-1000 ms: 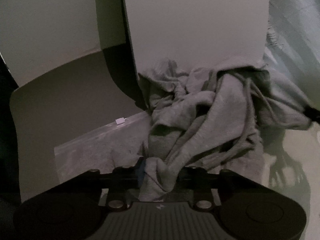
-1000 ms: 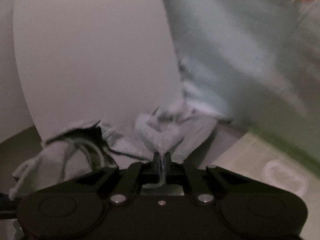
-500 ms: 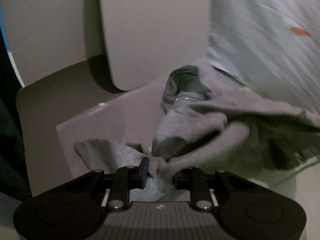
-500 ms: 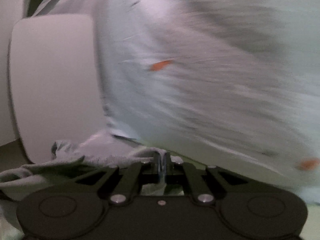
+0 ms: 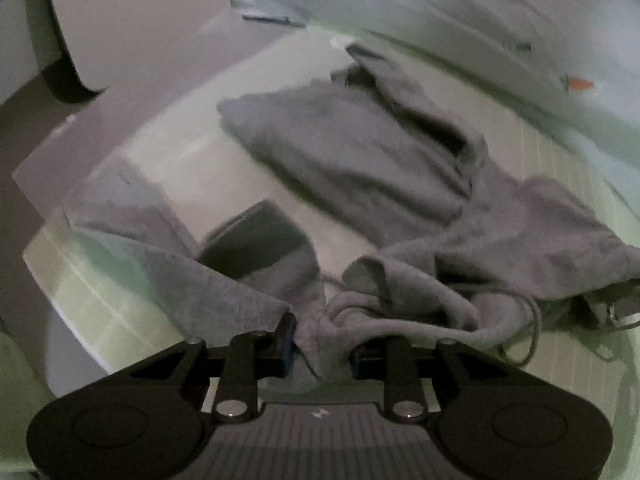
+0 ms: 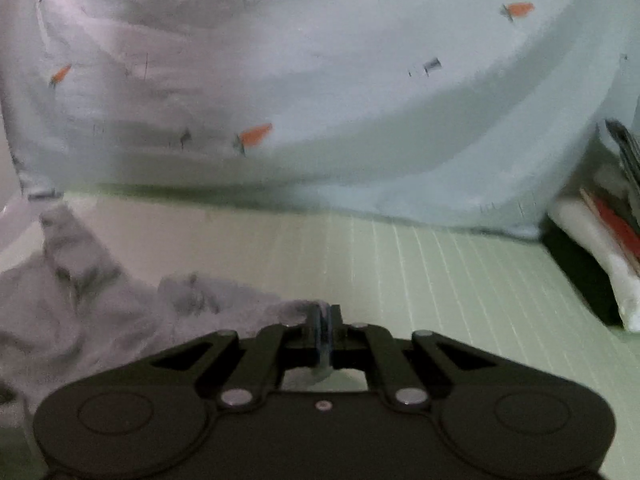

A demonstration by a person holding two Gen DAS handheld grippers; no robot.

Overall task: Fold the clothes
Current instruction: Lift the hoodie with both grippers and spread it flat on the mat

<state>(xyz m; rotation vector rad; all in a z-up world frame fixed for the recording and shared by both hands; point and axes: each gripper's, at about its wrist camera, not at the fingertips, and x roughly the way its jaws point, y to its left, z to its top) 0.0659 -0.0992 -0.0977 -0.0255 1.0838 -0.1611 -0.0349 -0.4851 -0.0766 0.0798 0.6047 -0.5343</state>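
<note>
Grey fleece garment (image 5: pixel 360 168) sprawls on the pale green ribbed bench (image 5: pixel 560 152), most of it ahead of the left fingers (image 5: pixel 286 338) and off to their right. Left gripper (image 5: pixel 322 344): jaws part-way apart, clamped on a bunched fold of the garment that fills the gap between them. Its jaws have just been opening a little, cloth in between throughout. Drawcord loop (image 5: pixel 528 336) trails on the bench right of the left fingers. Dark folded patch of fabric (image 5: pixel 256 240) sits just ahead-left of them.

Right gripper (image 6: pixel 322 332): jaws pinched nearly together on a thin edge of the same garment (image 6: pixel 80 308), which runs away to the left of those fingers. Bare bench (image 6: pixel 400 264) ahead and to the right.

Pale sheet with small orange carrot prints (image 6: pixel 320 80) hangs across the background beyond the right fingers. White stack with red edges (image 6: pixel 600 240) far right. Both views motion-blurred.
</note>
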